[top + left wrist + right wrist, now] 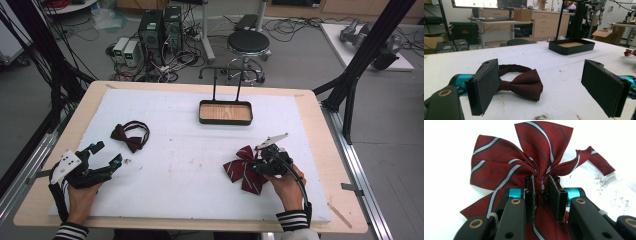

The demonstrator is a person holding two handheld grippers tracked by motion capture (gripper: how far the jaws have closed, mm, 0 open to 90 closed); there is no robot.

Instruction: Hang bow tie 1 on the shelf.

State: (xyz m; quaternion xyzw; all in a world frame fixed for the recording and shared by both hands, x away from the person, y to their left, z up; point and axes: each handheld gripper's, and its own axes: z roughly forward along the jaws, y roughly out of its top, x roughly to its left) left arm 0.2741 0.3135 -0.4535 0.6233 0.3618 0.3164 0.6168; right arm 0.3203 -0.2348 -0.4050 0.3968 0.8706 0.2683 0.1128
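Right gripper view: right gripper (541, 185) pinches striped bow (524, 157) knot, tails toward cam.

Red striped bow (524, 157); dark maroon bow tie (521, 83); black tray (225, 120).

Two bow ties and a tray on the desk (310, 150)

Tray (225, 112) at the back middle; plain bow tie (129, 136) front left, striped bow (245, 169) front right.

No legible text, labels, brands or numbers, markings on the cardboard box (608, 35) too blurred to read
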